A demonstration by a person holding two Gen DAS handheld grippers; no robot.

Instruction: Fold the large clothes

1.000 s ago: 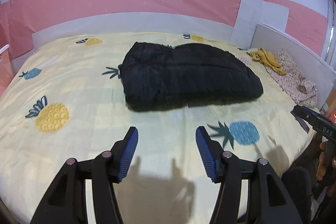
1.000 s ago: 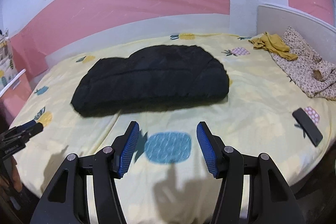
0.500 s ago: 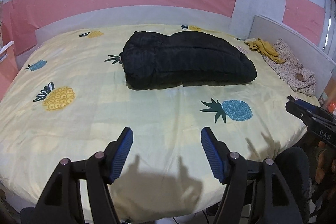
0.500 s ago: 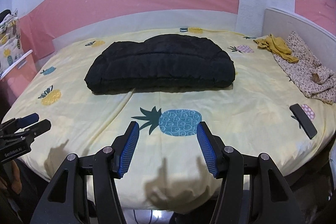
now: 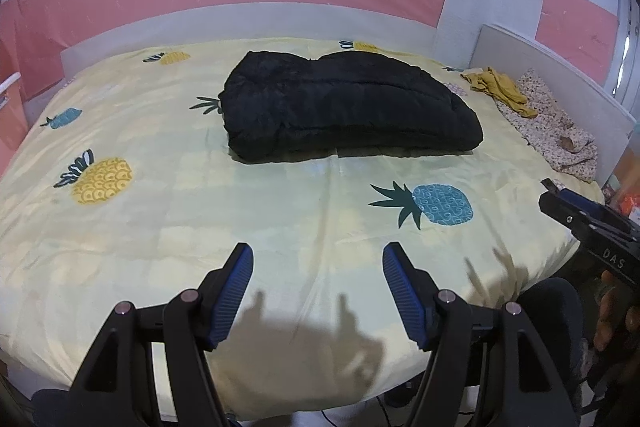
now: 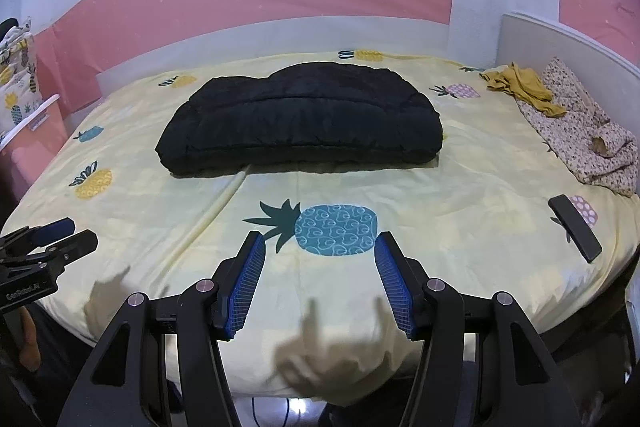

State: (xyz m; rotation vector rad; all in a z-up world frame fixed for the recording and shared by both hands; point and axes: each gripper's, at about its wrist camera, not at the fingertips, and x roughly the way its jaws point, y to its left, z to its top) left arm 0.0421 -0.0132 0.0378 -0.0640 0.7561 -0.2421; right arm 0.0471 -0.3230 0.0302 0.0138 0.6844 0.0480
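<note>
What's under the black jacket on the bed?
The yellow pineapple sheet lies under the black jacket. A pineapple's green leaves poke out at one end; its fruit is covered.

We're seeing open bedsheet [image 6: 460,195] up front; only the folded black jacket [image 6: 300,119] mid-bed and a phone [image 6: 574,227] right are blocking.

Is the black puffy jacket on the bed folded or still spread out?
Folded. The black puffy jacket lies as one thick compact bundle with stacked layers along its near edge, no sleeves sticking out, on the yellow pineapple-print sheet.
</note>
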